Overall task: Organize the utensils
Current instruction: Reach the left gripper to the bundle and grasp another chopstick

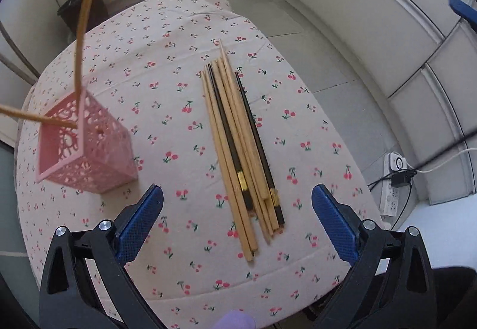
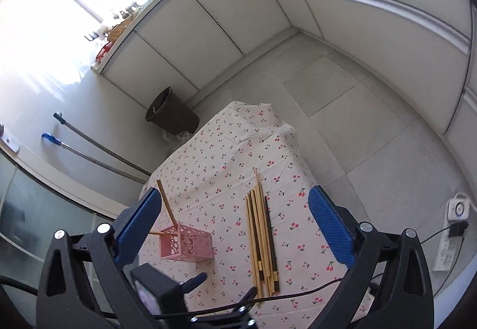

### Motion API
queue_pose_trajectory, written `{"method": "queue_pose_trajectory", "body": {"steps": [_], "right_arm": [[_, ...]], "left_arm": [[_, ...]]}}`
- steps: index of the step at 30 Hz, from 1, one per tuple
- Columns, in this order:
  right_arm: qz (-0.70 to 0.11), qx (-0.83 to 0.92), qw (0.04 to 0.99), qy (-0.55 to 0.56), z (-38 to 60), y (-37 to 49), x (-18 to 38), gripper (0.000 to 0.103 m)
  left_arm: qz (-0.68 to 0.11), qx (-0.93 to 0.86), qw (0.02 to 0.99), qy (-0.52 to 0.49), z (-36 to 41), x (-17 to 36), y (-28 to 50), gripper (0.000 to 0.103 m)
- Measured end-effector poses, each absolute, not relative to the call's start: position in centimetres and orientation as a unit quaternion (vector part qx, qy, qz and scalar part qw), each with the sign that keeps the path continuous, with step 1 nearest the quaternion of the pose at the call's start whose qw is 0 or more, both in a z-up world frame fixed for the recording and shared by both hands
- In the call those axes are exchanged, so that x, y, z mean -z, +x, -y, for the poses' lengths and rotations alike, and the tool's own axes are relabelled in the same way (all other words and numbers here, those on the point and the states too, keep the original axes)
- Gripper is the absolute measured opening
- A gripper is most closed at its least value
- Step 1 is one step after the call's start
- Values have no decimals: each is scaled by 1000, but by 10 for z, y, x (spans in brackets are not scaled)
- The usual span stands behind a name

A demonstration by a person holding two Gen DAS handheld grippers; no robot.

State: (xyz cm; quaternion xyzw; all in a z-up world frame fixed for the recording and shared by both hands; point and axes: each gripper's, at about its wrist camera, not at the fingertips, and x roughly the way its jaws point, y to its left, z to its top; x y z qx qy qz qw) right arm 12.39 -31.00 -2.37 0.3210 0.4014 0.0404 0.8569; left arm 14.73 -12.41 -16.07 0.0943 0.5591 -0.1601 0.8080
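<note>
Covering table [image 1: 184,126]: cherry-print cloth [image 2: 226,156]

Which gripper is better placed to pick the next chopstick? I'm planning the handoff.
Left, probably. The left gripper hangs open right over the near ends of the chopsticks; the right gripper is open too but farther back, viewing the table from higher up.

Two chopsticks [image 1: 80,39] in the basket [image 1: 86,150], apparently left of the chopstick bundle [image 1: 241,147].

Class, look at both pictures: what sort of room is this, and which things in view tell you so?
Probably a home kitchen: a cluttered counter over white cabinets, a brown waste bin on the tiled floor, and a cherry-print tablecloth with chopsticks.
</note>
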Motion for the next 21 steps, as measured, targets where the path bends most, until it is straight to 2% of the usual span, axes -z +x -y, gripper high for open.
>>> {"method": "queue_pose_trajectory", "body": {"steps": [5, 9, 12, 16, 19, 21], "right_arm": [[-415, -23, 832, 369, 336, 128, 36, 96], [-409, -26, 818, 405, 353, 128, 40, 96], [-402, -15, 815, 418, 365, 126, 42, 96], [-408, -14, 805, 432, 370, 129, 48, 96], [-415, -20, 806, 421, 365, 132, 49, 96], [-419, -22, 810, 410, 362, 134, 49, 96]], "left_arm": [[-596, 114, 787, 112, 144, 180, 217, 94], [-627, 76, 770, 90, 142, 188, 265, 87], [-654, 61, 752, 58, 132, 197, 290, 78], [-653, 49, 752, 69, 127, 200, 302, 57], [-647, 40, 756, 87, 126, 200, 303, 46], [-647, 38, 755, 93, 125, 202, 304, 43]]}}
